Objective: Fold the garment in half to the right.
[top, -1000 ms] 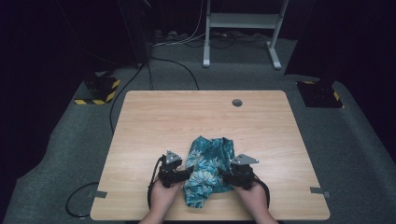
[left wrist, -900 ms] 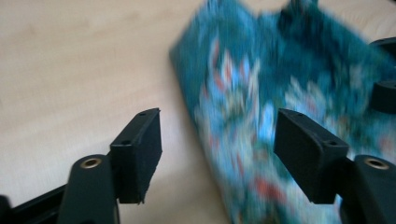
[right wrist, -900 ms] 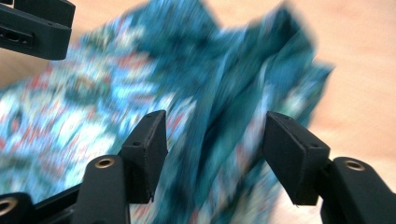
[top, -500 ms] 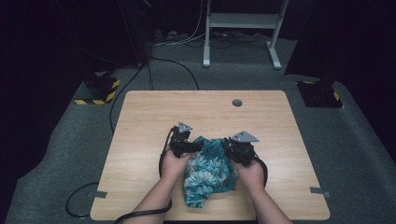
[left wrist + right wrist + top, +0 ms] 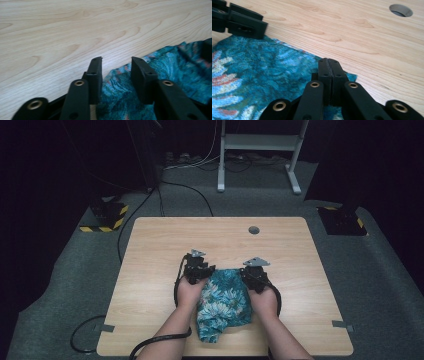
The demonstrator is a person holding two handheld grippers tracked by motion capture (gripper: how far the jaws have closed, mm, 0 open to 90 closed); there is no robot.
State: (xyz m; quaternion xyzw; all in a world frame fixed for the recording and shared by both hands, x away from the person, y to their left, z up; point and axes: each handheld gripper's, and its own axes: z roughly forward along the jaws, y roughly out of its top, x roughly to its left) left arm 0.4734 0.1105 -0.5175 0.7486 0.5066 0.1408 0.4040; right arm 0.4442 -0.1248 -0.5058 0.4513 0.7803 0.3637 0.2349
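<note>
In the high view, a crumpled teal cloth with a pale floral print (image 5: 223, 302) is seen lying on the light wooden surface (image 5: 150, 245) near the person's edge, between the two hands. The left hand-held gripper (image 5: 205, 268) is set at the cloth's far left corner and the right hand-held gripper (image 5: 248, 272) at its far right corner. The step is judged to be a pinching of both far corners so that the cloth can be spread flat.

In the left gripper view, the jaws of the left hand-held gripper (image 5: 116, 61) have just been closing, yet a gap is left between them; cloth (image 5: 172, 67) lies under and between them but is not pressed. They should be shut fully on the hem before any pull is made.

In the right gripper view, the right hand-held gripper (image 5: 328, 61) has just closed, its jaws together over the cloth's corner (image 5: 262, 65); whether fabric is caught cannot be told. The corners should be drawn apart evenly and low, so that neither slips.
</note>
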